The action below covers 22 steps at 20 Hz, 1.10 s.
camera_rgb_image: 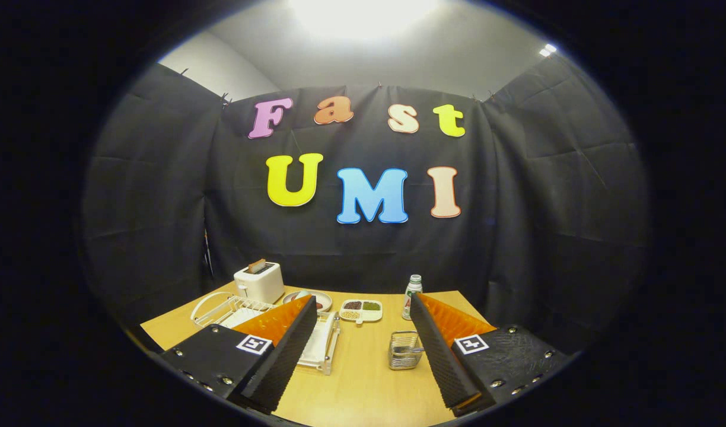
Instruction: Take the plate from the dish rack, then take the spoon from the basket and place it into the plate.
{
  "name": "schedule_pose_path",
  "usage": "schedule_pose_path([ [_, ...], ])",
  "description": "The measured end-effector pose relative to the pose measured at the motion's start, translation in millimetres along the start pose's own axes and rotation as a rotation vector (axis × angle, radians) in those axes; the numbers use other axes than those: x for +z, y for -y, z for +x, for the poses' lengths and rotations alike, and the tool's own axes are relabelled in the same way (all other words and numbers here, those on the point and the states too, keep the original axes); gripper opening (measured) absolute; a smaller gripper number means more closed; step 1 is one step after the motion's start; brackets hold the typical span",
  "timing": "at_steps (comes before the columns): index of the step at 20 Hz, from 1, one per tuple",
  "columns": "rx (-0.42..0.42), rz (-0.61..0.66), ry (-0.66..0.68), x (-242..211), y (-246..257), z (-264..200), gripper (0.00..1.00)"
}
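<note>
My gripper [362,299] is open above the wooden table [363,379], with nothing between its fingers. A white wire dish rack [226,308] stands to the left, partly hidden by the left finger. A white flat piece [321,347] lies at the rack's near end beside that finger; I cannot tell whether it is the plate. A small metal mesh basket [403,351] stands just inside the right finger, and a spoon handle [414,350] pokes out of it. A round plate [320,300] with something dark on it sits beyond the left fingertip.
A white toaster [259,282] with a slice of bread stands at the back left. A divided dish [361,310] of grains sits mid-table. A small bottle [411,295] stands by the right fingertip. The booth's black cloth closes the table's far side.
</note>
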<state>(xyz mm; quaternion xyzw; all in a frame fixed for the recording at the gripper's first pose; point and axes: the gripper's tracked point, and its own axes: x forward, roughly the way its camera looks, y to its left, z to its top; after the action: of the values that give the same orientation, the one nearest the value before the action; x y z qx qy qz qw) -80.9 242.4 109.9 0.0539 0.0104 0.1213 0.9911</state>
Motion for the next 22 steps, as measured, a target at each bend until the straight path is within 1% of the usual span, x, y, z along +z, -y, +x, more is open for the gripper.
schedule_pose_path([
  [4,-0.002,0.018,-0.026,-2.4,-54.1,42.7,0.97],
  [9,-0.032,0.043,-0.084,-21.7,-101.7,95.3,0.97],
  [14,-0.078,0.074,-0.206,-63.6,-122.5,147.1,0.97],
  [18,-0.074,0.085,-0.305,-100.4,-133.3,185.4,0.97],
  [22,-0.054,0.119,-0.393,-135.8,-142.0,216.3,0.97],
])
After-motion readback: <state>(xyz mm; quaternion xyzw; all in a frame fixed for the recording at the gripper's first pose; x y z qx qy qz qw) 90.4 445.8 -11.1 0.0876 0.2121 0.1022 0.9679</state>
